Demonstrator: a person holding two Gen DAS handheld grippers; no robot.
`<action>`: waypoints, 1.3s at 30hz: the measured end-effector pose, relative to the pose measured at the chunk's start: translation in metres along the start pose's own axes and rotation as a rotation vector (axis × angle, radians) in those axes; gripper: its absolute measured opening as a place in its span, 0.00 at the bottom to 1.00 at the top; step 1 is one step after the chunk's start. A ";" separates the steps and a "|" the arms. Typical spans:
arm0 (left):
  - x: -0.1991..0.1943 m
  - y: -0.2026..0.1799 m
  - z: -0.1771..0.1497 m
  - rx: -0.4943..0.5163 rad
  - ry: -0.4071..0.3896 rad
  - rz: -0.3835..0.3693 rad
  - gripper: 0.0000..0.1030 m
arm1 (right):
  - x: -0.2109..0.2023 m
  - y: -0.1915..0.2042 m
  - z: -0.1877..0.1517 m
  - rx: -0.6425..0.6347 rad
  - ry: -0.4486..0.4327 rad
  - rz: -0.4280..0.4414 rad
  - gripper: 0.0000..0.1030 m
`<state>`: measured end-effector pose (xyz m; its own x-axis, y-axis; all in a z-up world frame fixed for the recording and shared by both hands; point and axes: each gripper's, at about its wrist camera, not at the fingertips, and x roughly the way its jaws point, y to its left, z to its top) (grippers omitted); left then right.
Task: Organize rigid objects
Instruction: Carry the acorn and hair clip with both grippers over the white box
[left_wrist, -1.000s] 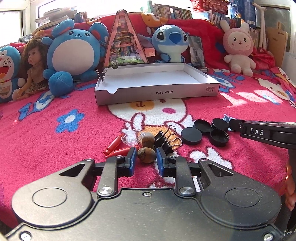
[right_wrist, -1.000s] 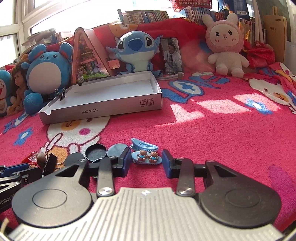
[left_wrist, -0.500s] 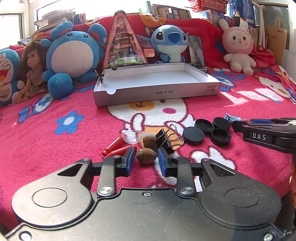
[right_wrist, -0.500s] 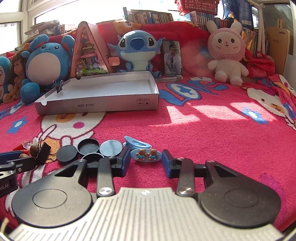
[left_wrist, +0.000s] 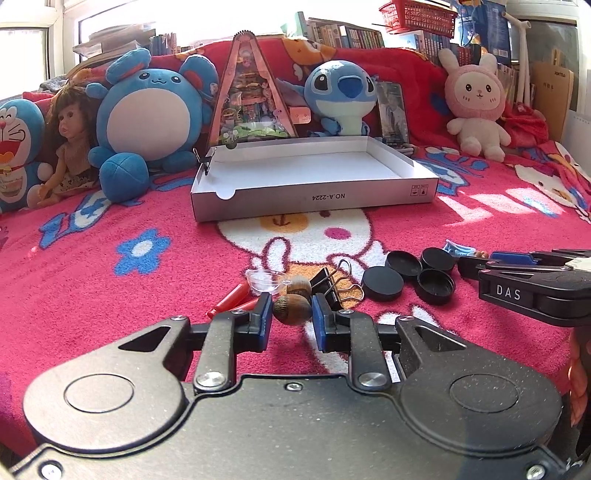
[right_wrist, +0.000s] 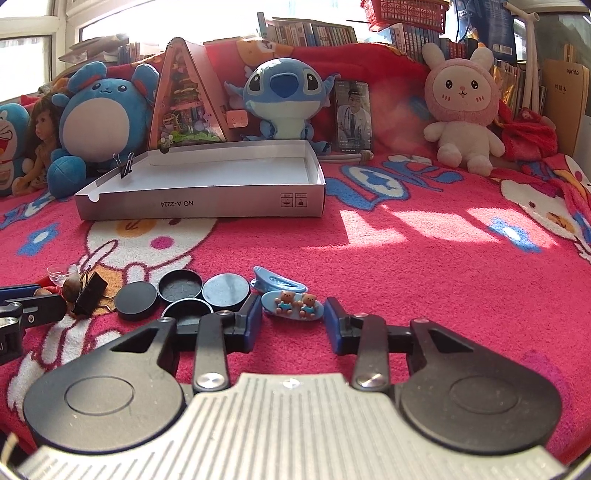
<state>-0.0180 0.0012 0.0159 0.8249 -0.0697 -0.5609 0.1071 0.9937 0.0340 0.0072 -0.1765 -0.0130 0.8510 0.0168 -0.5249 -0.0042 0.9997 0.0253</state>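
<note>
My left gripper (left_wrist: 291, 314) stands around a brown acorn (left_wrist: 291, 309) on the red blanket; the blue pads are close to its sides, and I cannot tell if they touch it. A second acorn (left_wrist: 298, 285), a black binder clip (left_wrist: 327, 283), red sticks (left_wrist: 231, 299) and a clear cup (left_wrist: 266, 280) lie just beyond. My right gripper (right_wrist: 293, 317) is open around a blue bear hair clip (right_wrist: 291, 302). A second blue clip (right_wrist: 277, 283) lies behind it. Several black round lids (right_wrist: 181, 291) lie to its left. The white shallow box (left_wrist: 314, 173) sits farther back.
Plush toys (left_wrist: 147, 110), a doll (left_wrist: 68, 147) and a triangular display (left_wrist: 251, 92) line the back of the bed. A binder clip (right_wrist: 125, 166) is clipped on the box's left rim. The right gripper's body (left_wrist: 532, 288) shows at the right of the left wrist view.
Both grippers have moved slightly forward. The left jaws stand a little wider around the acorn. The right jaws have opened wider around the bear clip.
</note>
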 end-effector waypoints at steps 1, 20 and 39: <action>-0.002 0.001 0.004 0.001 -0.009 0.000 0.21 | -0.001 0.000 0.001 0.000 0.000 0.002 0.41; 0.058 0.045 0.114 -0.119 0.015 -0.089 0.21 | 0.030 -0.021 0.086 0.068 0.000 0.151 0.41; 0.198 0.044 0.154 -0.179 0.262 -0.028 0.21 | 0.149 -0.011 0.146 0.080 0.233 0.182 0.41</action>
<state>0.2358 0.0171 0.0340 0.6494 -0.0953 -0.7544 0.0091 0.9930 -0.1176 0.2109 -0.1879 0.0323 0.6967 0.2087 -0.6864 -0.0960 0.9753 0.1991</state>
